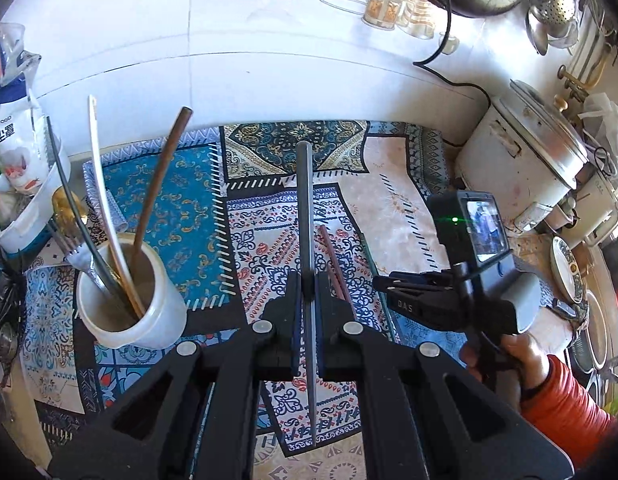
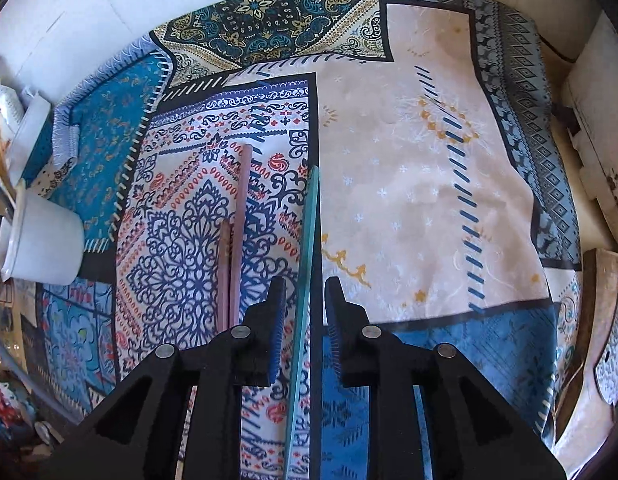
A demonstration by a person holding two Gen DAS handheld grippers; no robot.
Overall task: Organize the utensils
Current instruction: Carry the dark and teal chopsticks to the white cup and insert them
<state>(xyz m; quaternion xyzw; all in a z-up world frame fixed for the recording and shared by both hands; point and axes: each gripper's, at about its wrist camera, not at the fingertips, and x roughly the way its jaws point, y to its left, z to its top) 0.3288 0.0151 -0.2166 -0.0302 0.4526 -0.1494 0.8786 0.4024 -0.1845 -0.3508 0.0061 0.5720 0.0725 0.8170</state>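
The left gripper (image 1: 308, 280) has its jaws pressed tight on a grey chopstick (image 1: 307, 208), which points straight ahead toward 12 o'clock above the patterned cloth (image 1: 181, 184) on the surface. At about 9 o'clock from that gripper stands a white cup (image 1: 149, 320). It holds a brown stick (image 1: 159, 196), a white spoon (image 1: 103, 184), a black chopstick (image 1: 71, 200) and a fork (image 1: 83, 266), all leaning out of the top. Just to the right of the grey chopstick, two pink chopsticks (image 1: 335, 264) lie flat on the cloth, side by side. At 3 o'clock, the right gripper (image 1: 409, 286) reaches in low over the cloth, with a hand (image 1: 517, 356) in an orange sleeve holding it. Far back at 2 o'clock sits a white rice cooker (image 1: 521, 148). In the right wrist view, the right gripper (image 2: 307, 304) has its jaws spread apart, one on each side of a green chopstick (image 2: 309, 248) that lies on the cloth and points to 12 o'clock. The jaws are not squeezing it. The pink chopsticks (image 2: 237, 232) lie just to its left, at about 11 o'clock, and the white cup (image 2: 49, 240) is far off at 9 o'clock.
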